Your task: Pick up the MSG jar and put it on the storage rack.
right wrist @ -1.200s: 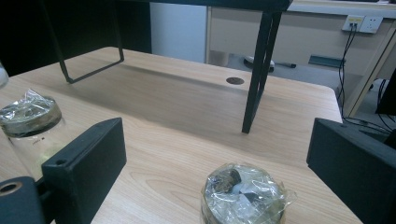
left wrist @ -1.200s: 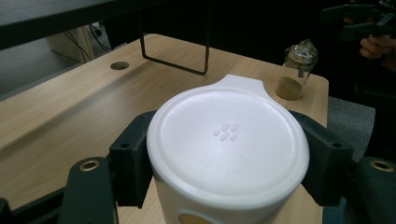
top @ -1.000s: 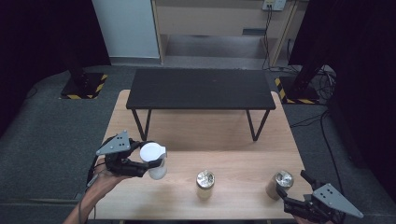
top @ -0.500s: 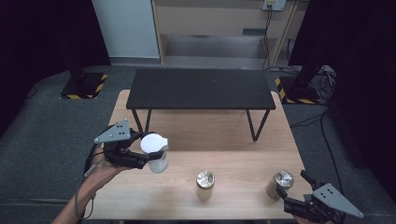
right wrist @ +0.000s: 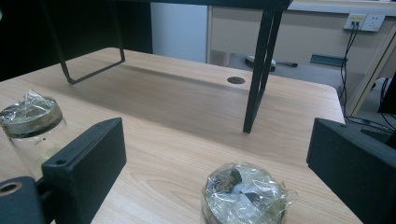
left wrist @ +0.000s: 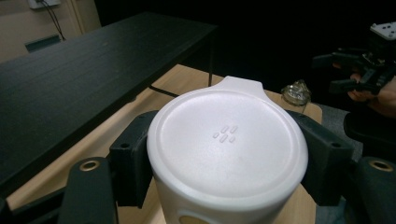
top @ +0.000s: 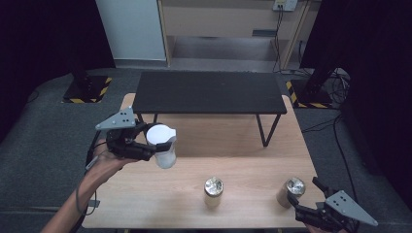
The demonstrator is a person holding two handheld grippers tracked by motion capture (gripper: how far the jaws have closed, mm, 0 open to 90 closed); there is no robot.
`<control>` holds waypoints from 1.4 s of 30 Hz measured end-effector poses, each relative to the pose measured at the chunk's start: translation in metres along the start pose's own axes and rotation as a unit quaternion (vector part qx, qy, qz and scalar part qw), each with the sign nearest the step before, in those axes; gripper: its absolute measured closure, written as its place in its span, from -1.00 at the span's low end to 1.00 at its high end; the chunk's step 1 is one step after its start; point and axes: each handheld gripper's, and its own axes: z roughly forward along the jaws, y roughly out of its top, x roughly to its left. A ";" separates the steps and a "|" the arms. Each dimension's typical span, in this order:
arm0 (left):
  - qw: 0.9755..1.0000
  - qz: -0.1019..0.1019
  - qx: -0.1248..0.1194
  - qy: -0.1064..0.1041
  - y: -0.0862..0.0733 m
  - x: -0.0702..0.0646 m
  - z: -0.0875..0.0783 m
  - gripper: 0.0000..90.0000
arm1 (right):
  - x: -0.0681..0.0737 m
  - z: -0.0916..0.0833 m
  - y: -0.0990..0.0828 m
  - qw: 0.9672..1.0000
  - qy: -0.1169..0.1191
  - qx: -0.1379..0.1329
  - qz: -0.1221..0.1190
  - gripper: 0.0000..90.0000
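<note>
Gripping white jar (left wrist: 227,156), base cut off: left gripper (top: 145,149) | right gripper (right wrist: 219,158) wide.

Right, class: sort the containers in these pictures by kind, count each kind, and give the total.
White lidded cup, held in the left gripper: 1
Jars with wrapped tops, one mid-table and one by the right gripper: 2
Total: 3
</note>
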 end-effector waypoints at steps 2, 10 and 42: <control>1.000 -0.003 -0.002 0.007 0.006 0.001 -0.001 -0.33 | 0.000 0.000 0.000 1.000 0.000 0.000 0.000 -0.88; 0.999 -0.008 -0.001 0.036 0.027 0.007 0.000 -0.33 | 0.000 0.000 0.000 1.000 0.000 0.000 0.000 -0.88; 0.987 -0.032 -0.011 0.155 0.107 0.030 0.025 -0.33 | -0.002 0.000 -0.001 1.000 0.002 -0.002 0.004 -0.88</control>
